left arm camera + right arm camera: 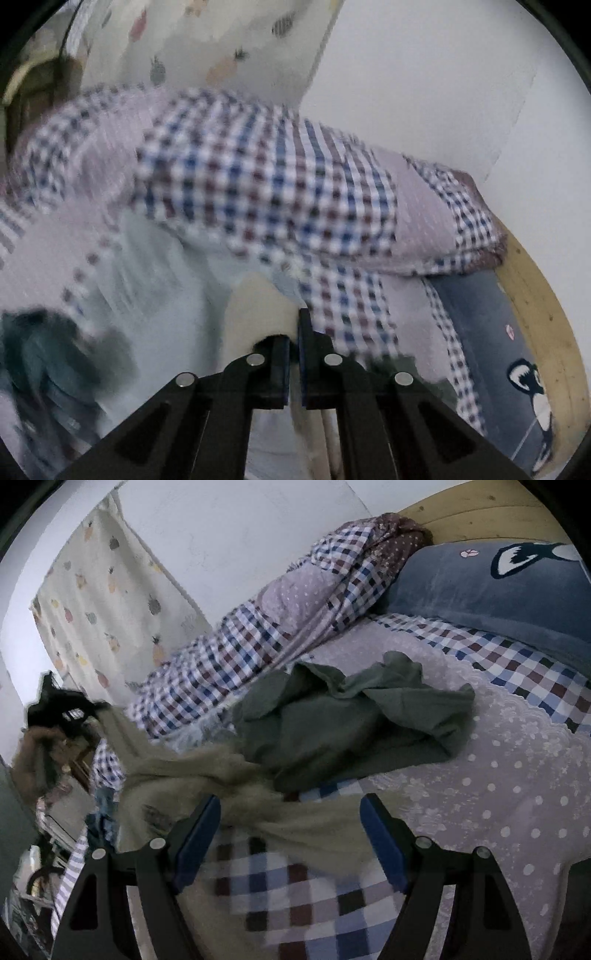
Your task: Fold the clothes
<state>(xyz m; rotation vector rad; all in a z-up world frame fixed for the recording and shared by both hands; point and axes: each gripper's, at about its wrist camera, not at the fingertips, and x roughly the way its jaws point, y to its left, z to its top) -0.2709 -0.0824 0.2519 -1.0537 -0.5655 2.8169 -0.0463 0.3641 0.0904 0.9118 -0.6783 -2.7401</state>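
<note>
Two garments: crumpled green garment (354, 716) beside stretched beige garment (207, 775).

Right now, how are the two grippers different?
The left gripper has its jaws shut on a cream garment, while the right gripper has its jaws wide open and holds nothing. The left gripper's view is blurred; the right gripper's view is mostly sharp, hovering over the cream cloth near a green garment. Both are black with blue pads.
</note>
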